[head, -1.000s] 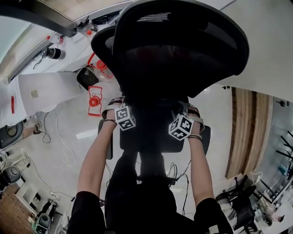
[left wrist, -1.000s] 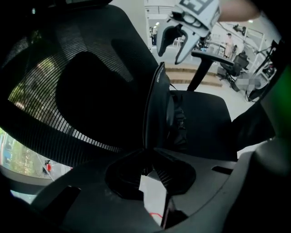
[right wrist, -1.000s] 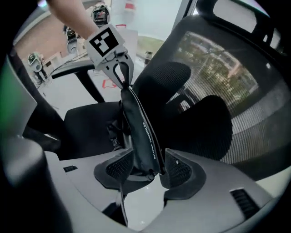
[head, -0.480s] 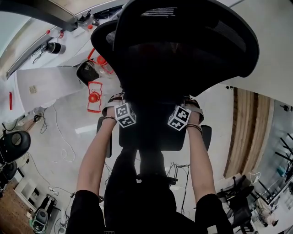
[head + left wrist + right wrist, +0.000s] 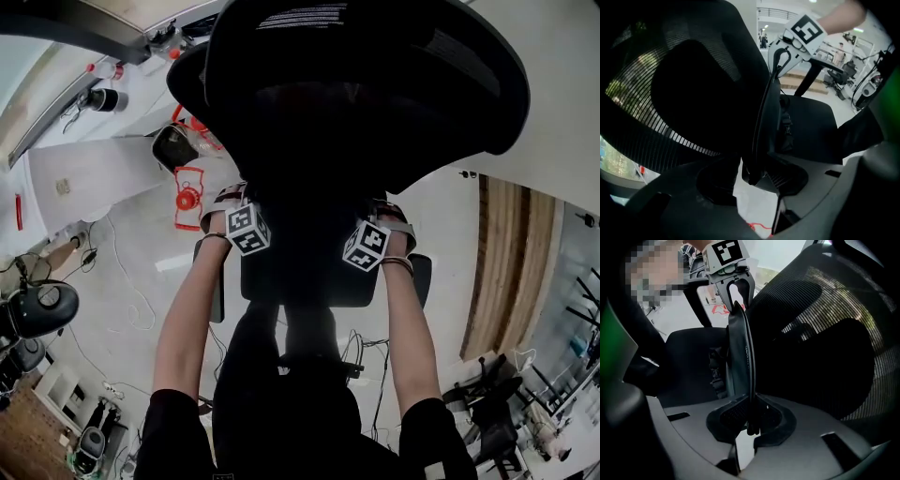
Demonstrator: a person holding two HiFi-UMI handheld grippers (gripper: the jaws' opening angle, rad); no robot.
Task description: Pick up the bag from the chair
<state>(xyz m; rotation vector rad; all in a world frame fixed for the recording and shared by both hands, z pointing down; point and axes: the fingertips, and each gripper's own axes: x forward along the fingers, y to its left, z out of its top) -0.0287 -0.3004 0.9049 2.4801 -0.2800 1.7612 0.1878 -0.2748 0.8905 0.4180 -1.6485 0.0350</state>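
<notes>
**Left tool** (image 5: 751, 186): points steeply down in front of the backrest of the black mesh-backed office chair (image 5: 375, 84). Its jaws stand wide and have just been opening. The flat black strap (image 5: 764, 108) of the black bag (image 5: 785, 125) runs between them, close against one pad, with pale grey floor (image 5: 131, 272) showing through the rest of the gap. The pads do not clamp the strap.

**Right tool** (image 5: 751, 426): also points steeply down, alongside the left tool. Its jaws are narrow and have just been closing. The pads press on the same strap from both sides.

**Strap:** it spans from one tool to the other, seen edge-on in both gripper views.

**Bag:** it is on the chair, over the black seat (image 5: 813, 126), forward of the backrest and between the two tools. Its dark, lumpy body shows just beside the strap. In the head view the backrest overhangs it, and its outline cannot be told from the seat.

**Arms:** both forearms reach down side by side, each tool's marker cube (image 5: 246, 228) uppermost.
</notes>
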